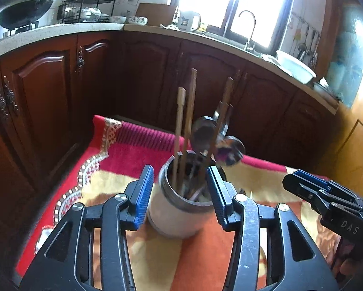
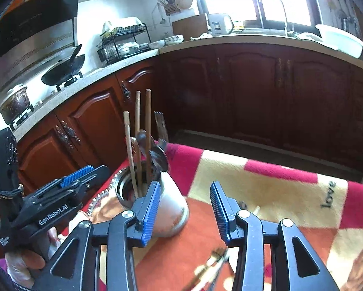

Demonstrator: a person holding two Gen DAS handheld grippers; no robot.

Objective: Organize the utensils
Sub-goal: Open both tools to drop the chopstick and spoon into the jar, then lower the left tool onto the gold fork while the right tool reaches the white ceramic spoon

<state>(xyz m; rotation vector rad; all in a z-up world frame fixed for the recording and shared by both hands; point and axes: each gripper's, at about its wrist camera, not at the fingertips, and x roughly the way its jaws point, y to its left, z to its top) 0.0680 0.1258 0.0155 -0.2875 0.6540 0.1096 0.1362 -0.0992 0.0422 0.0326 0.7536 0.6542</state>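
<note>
A metal utensil cup (image 1: pixel 174 211) stands on the patterned blanket (image 1: pixel 113 160) and holds wooden chopsticks (image 1: pixel 180 123), spoons (image 1: pixel 204 133) and a fork. My left gripper (image 1: pixel 180 194) is open with its blue pads on either side of the cup, not pressing it. In the right wrist view the cup (image 2: pixel 167 208) sits just left of my right gripper (image 2: pixel 185 208), which is open and empty. Chopsticks (image 2: pixel 130 152), a spoon (image 2: pixel 157 155) and a fork (image 2: pixel 161 126) stick up from it. A blurred utensil (image 2: pixel 213 266) lies on the blanket below the right gripper.
Dark wooden cabinets (image 1: pixel 48 92) and a counter (image 1: pixel 60 31) ring the table. On the counter are a wok (image 2: pixel 65 70), a pot (image 2: pixel 14 104), a dish rack (image 2: pixel 123 43), a sink tap (image 2: pixel 273 7) and a white basin (image 2: pixel 339 38). The blanket drops off at its far edge.
</note>
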